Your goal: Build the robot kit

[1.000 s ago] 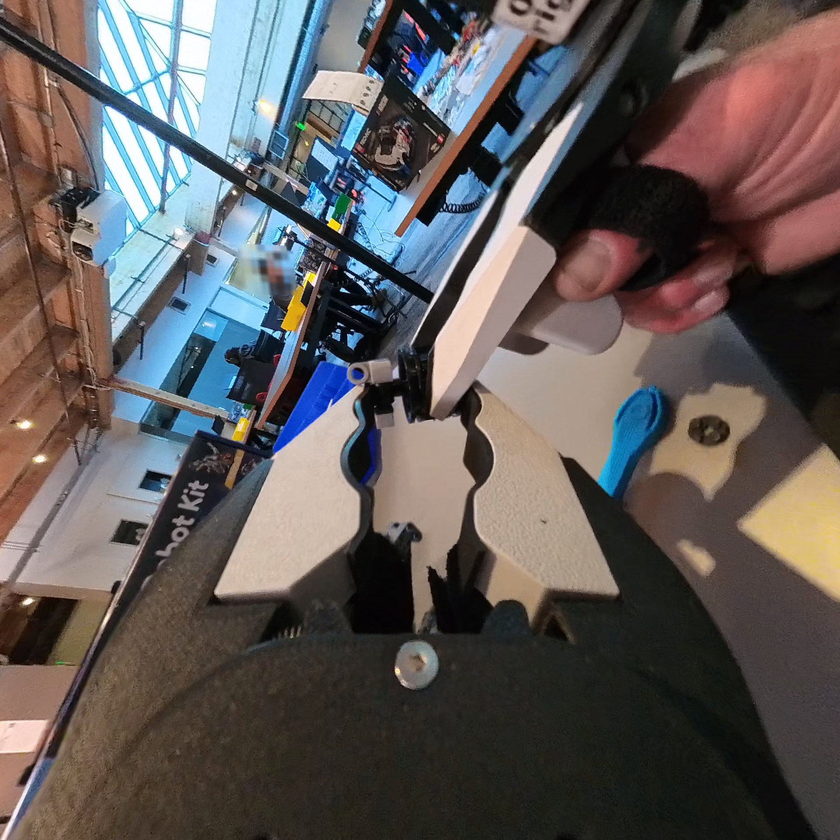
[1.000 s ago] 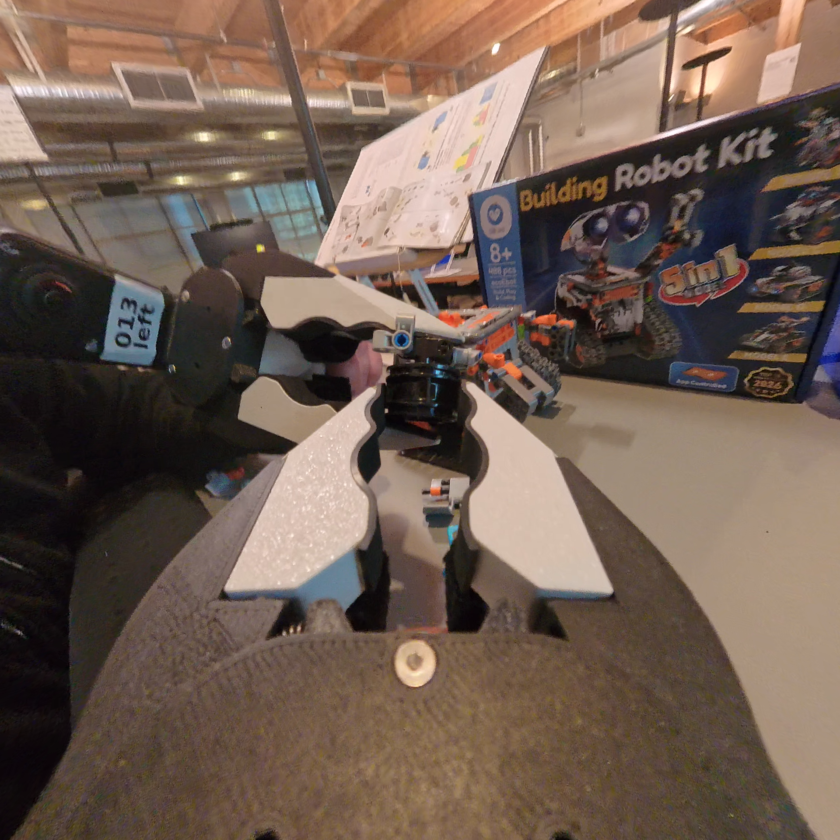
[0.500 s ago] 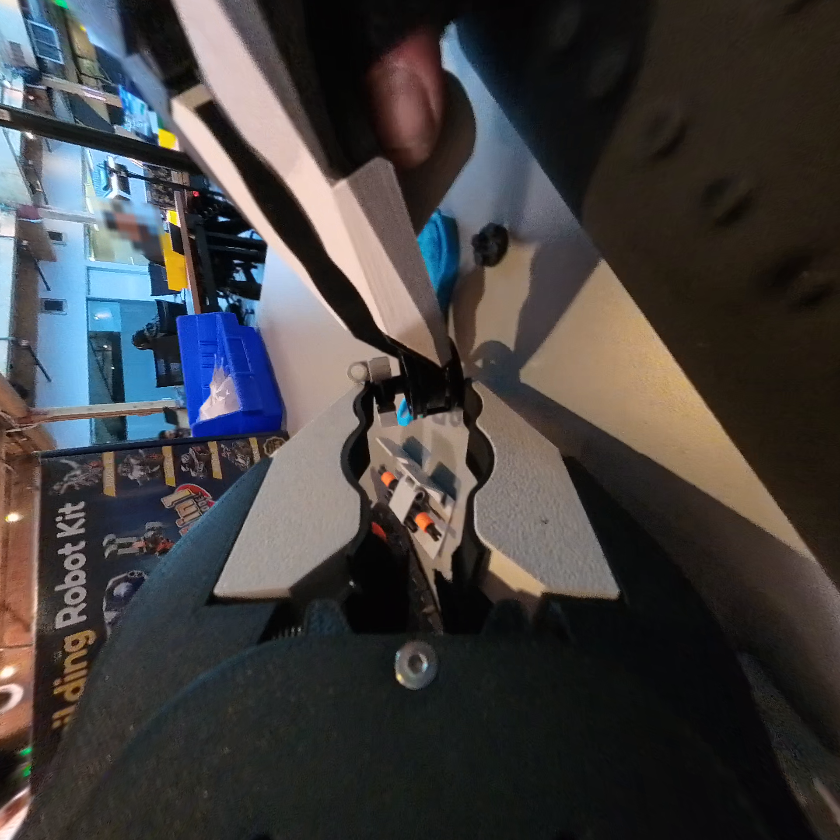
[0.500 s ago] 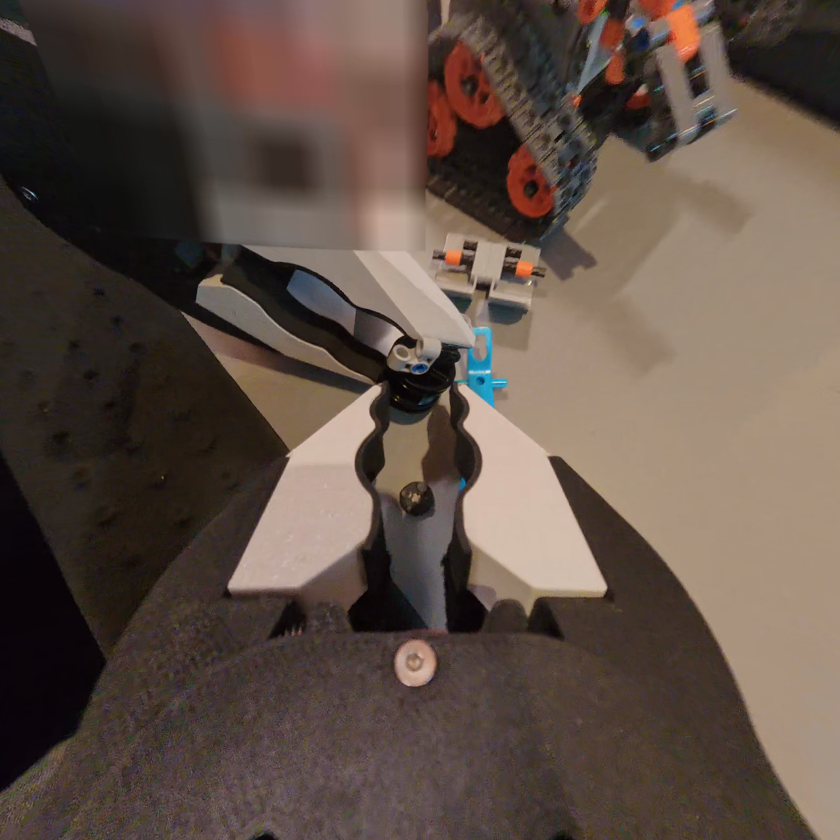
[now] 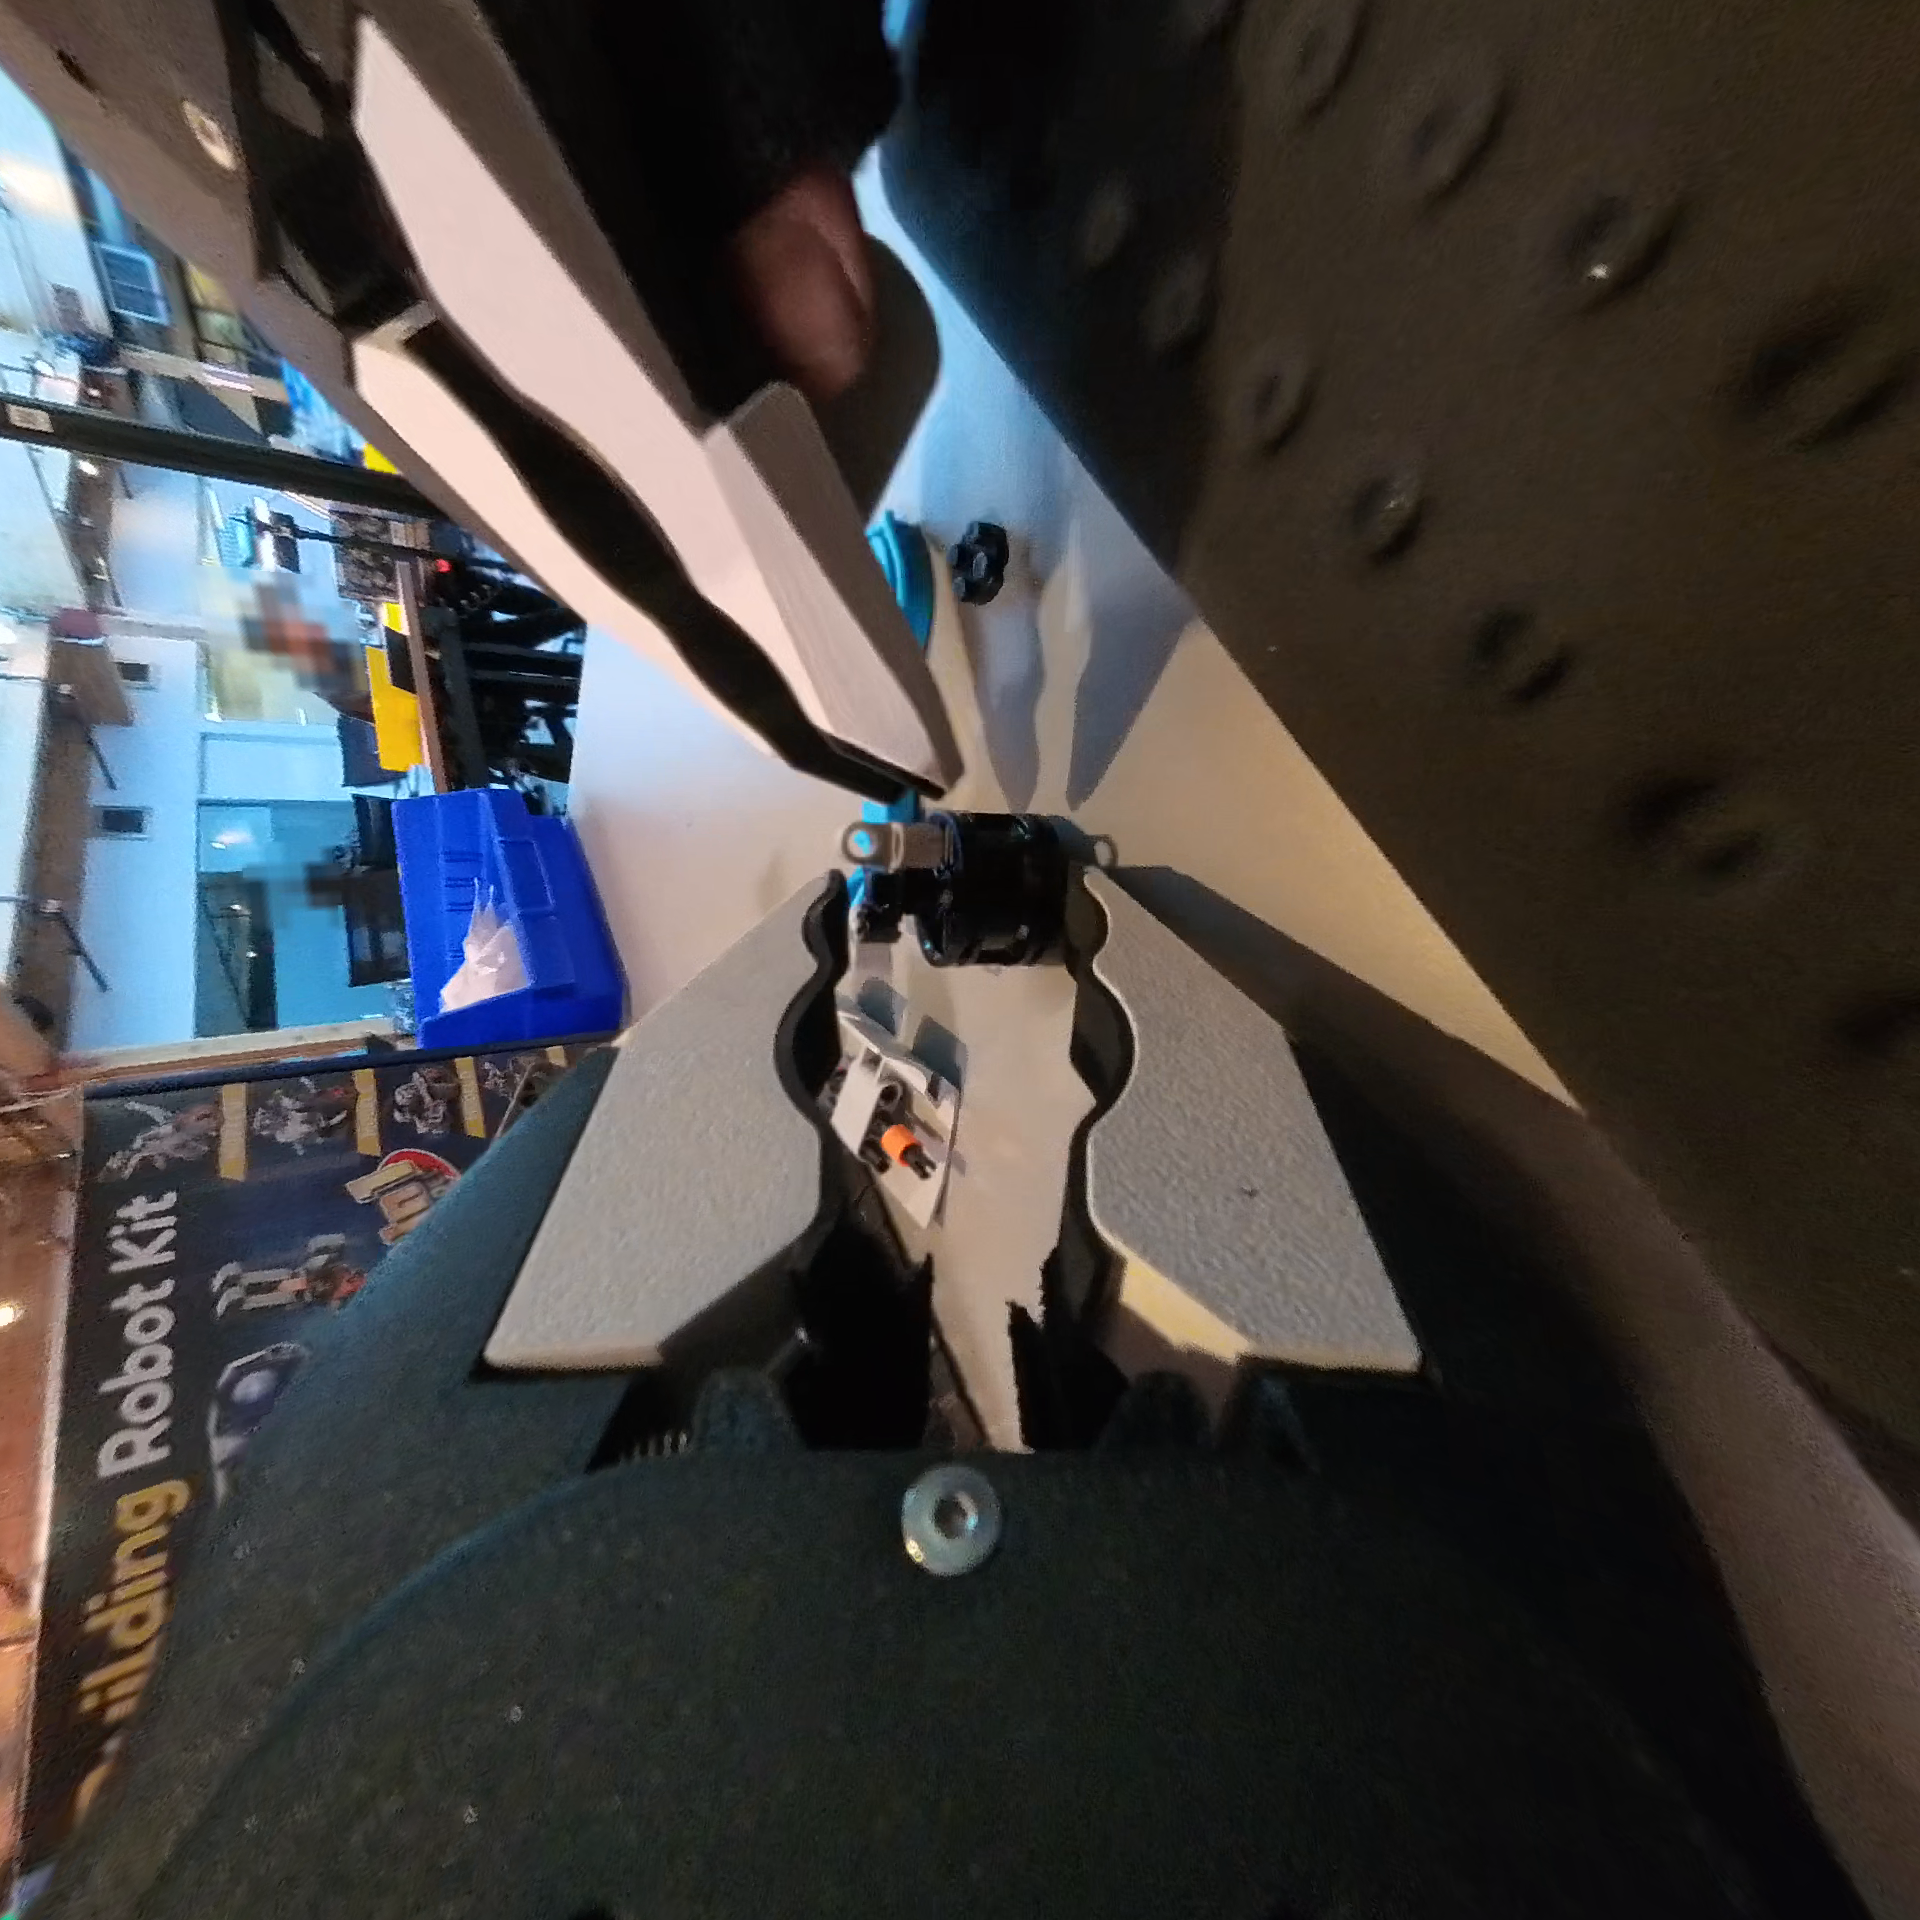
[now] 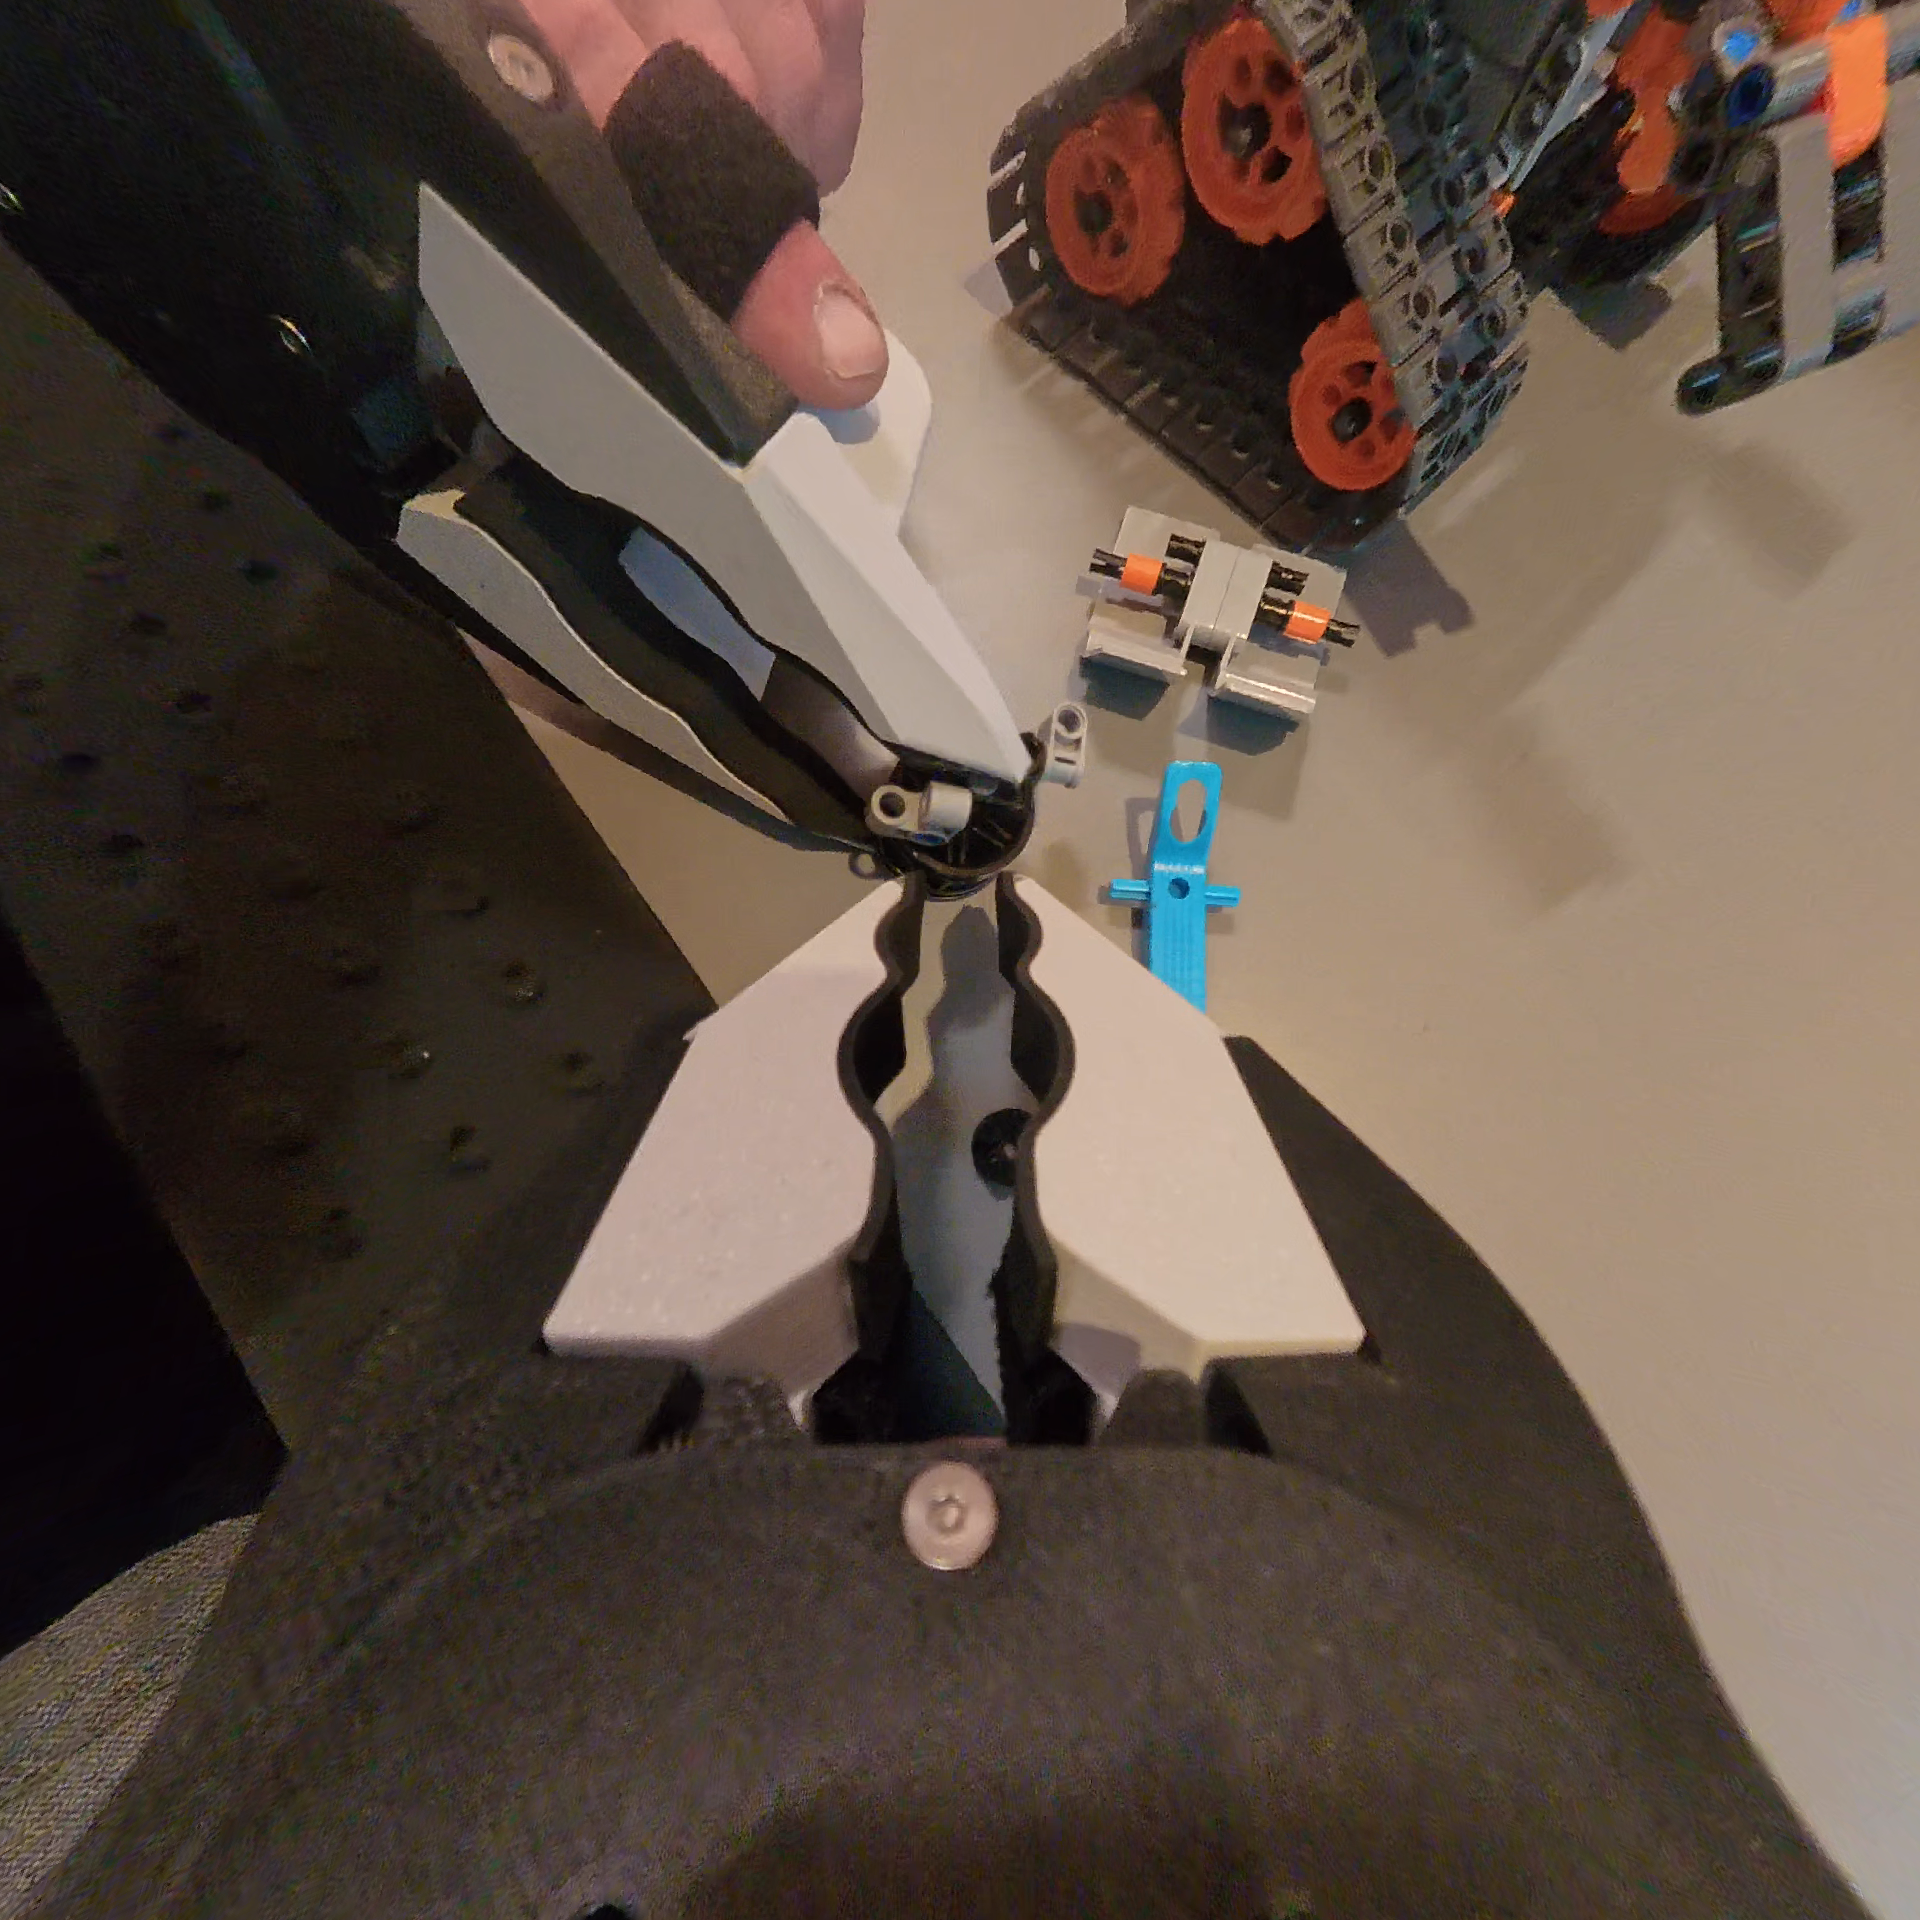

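Observation:
A small black wheel-like piece (image 5: 987,899) with light grey connectors sits between both grippers just above the table. My left gripper (image 5: 956,883) is shut on it across its width. My right gripper (image 6: 956,883) pinches the rim of the same piece (image 6: 951,847) with its jaws close together. In the right wrist view the left gripper (image 6: 966,779) comes in from the upper left, held by a hand (image 6: 790,260). In the left wrist view the right gripper (image 5: 925,779) reaches down from the upper left.
On the beige table (image 6: 1558,1039) lie a blue flat tool (image 6: 1174,894), a grey part with orange pins (image 6: 1210,613) and a small black piece (image 6: 997,1148). A tracked model with orange wheels (image 6: 1247,260) stands behind. A blue bin (image 5: 499,914) and kit box (image 5: 208,1247) are left. My two grippers' fingertips are within a few centimetres of each other.
Both grippers have tipped from facing the kit box to looking down at the table, carrying the black piece lower. Both stay closed on it.

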